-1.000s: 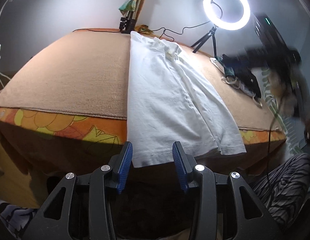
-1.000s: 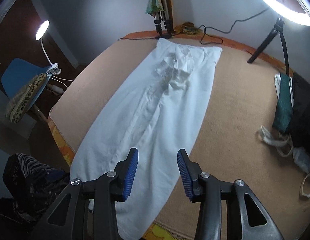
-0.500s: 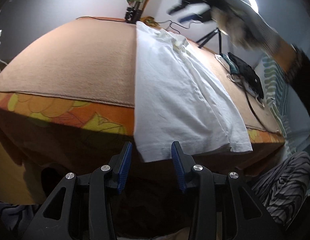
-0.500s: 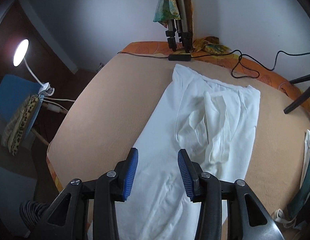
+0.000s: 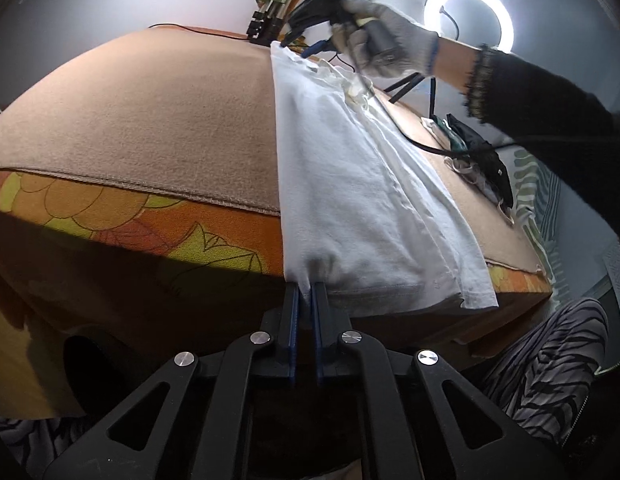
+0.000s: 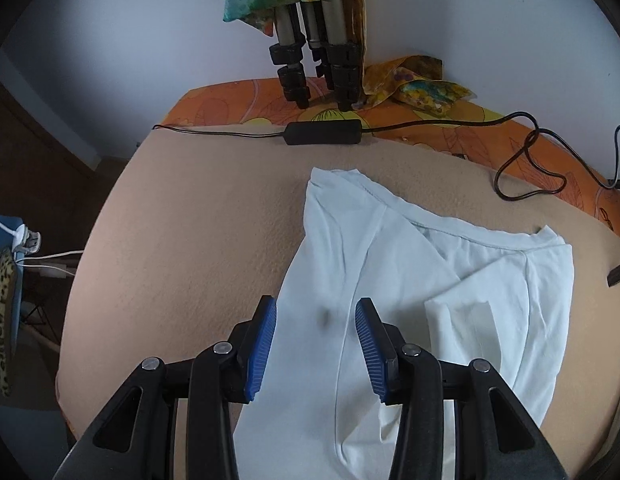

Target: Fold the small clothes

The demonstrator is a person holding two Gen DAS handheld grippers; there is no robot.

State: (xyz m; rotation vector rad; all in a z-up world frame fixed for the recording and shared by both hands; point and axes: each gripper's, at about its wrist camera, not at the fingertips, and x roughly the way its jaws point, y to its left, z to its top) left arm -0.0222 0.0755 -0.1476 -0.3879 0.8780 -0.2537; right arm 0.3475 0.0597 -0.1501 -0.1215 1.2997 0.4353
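A long white cotton T-shirt (image 5: 349,184), folded lengthwise, is lying on a tan blanket-covered surface (image 5: 150,120), its hem hanging over the near edge. The left claw (image 5: 305,300), having just been closing, is pinching that hem's corner between its blue pads. The right claw (image 6: 315,332), in a grey-gloved hand (image 5: 383,46), is hovering spread apart above the collar end.

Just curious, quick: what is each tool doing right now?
Left tool: just closed on the white cotton shirt's hem.
Right tool: open, holding nothing.
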